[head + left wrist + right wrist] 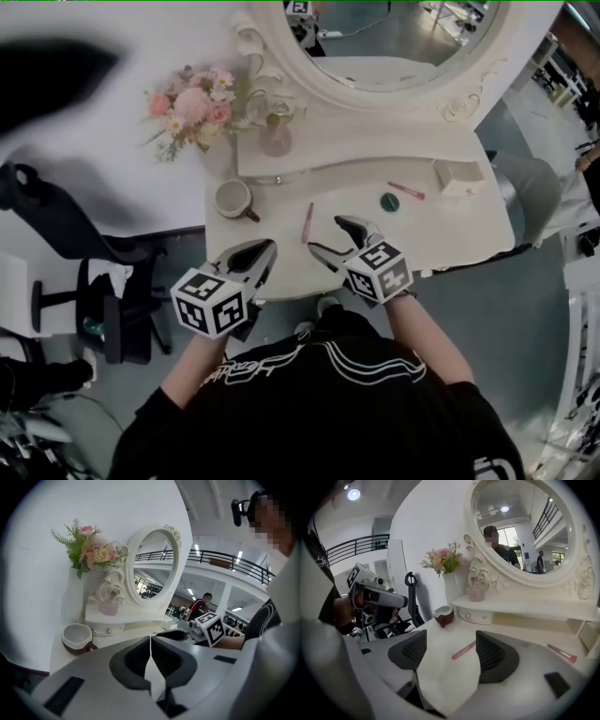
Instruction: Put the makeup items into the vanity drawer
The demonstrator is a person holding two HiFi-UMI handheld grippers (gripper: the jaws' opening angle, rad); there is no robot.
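On the white vanity table [469, 234] lie a pink stick [307, 222], a red-pink stick [406, 190] and a small green round item [390, 202]. A small drawer [277, 178] with a knob sits shut under the mirror shelf. My left gripper [268, 247] hovers at the table's front edge, its jaws shut with nothing between them [150, 641]. My right gripper [324, 233] stands open just right of the pink stick. In the right gripper view the pink stick [463, 650] lies ahead between the jaws of the right gripper [449, 641], and the red-pink stick [562, 653] lies at the right.
A brown-and-white cup [233, 198] stands at the table's left, a pink bottle [276, 139] and a flower bouquet [195, 108] on the shelf, a white box [459, 176] at the right. An oval mirror [394, 42] rises behind. A black chair [103, 281] stands left of the table.
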